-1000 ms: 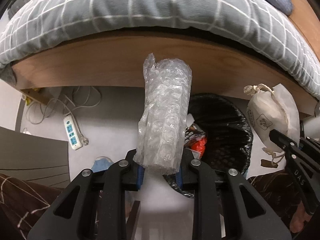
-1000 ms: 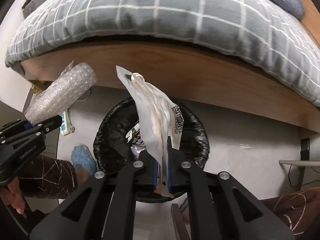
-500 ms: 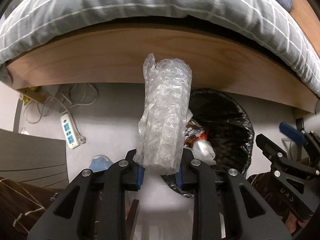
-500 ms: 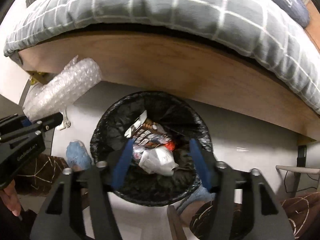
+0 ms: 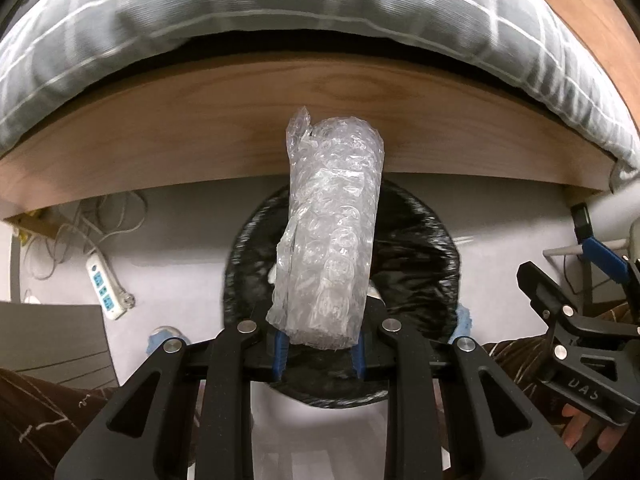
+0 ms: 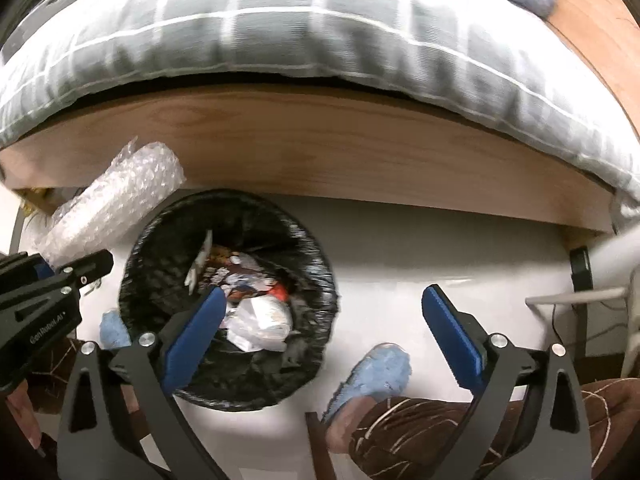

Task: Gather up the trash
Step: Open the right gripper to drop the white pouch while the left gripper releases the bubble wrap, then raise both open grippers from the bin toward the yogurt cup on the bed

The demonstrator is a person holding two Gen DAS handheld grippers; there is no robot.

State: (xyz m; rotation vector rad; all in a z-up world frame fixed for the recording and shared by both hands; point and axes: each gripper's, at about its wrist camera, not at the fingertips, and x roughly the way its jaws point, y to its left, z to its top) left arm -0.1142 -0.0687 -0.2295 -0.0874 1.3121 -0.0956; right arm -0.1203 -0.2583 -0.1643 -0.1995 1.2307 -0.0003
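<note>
Left wrist view: my left gripper pinches the bubble wrap roll upright, directly over the black-lined trash bin beside the wooden bed frame. My right gripper is spread wide and empty, over bare floor right of the bin.

Your right gripper no longer holds the white wrapper; its blue pads now stand wide apart, and the wrapper lies in the black bin among the other trash. Your left gripper now has its roll of bubble wrap in front of the bin's mouth rather than left of it. The right gripper now sits to the bin's right.
</note>
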